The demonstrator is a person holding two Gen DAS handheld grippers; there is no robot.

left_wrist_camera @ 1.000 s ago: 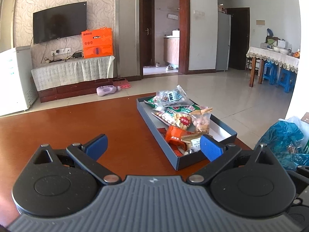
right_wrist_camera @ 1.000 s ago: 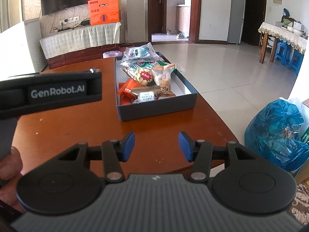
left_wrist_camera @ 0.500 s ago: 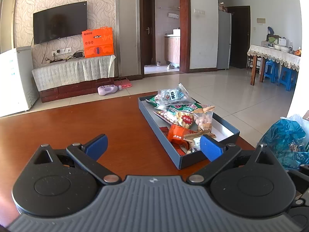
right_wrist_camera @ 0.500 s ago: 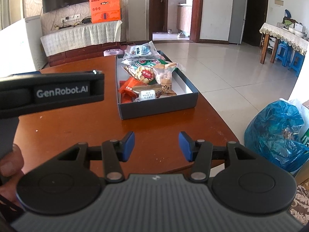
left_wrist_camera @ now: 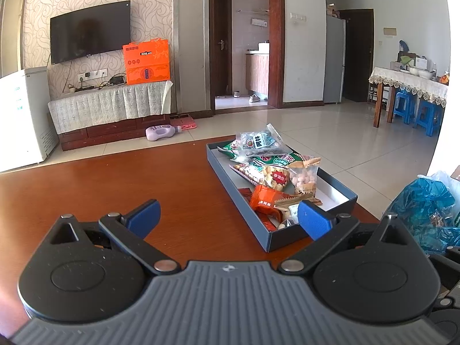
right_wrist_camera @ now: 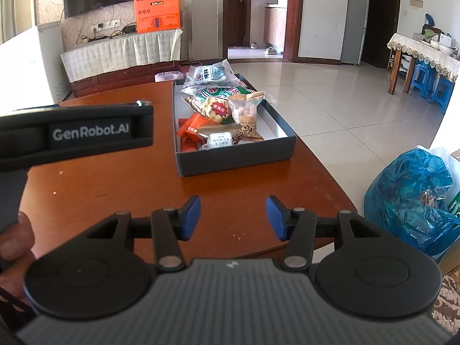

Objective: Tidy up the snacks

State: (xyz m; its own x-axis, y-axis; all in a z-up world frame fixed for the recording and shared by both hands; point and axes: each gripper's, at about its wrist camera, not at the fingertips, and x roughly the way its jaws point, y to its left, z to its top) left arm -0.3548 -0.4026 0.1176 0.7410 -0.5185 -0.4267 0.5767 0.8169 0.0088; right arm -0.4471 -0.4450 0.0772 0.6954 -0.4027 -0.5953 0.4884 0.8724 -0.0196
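Observation:
A dark grey open box (left_wrist_camera: 253,215) (right_wrist_camera: 235,158) stands on the brown wooden table (left_wrist_camera: 115,189) (right_wrist_camera: 120,184), near its right edge. Several snack packets lie in it: a clear bag of dark sweets (left_wrist_camera: 258,143) (right_wrist_camera: 208,74) at the far end, a bag of pale round balls (left_wrist_camera: 303,176) (right_wrist_camera: 245,109) and an orange packet (left_wrist_camera: 266,198) (right_wrist_camera: 191,128). My left gripper (left_wrist_camera: 228,217) hovers open and empty before the box's near corner. My right gripper (right_wrist_camera: 233,217) is open over bare table, short of the box.
In the right wrist view the left gripper's black body (right_wrist_camera: 77,135) and a person's hand (right_wrist_camera: 14,241) fill the left side. A blue plastic bag (left_wrist_camera: 425,210) (right_wrist_camera: 408,198) sits on the floor right of the table. Tiled floor lies beyond.

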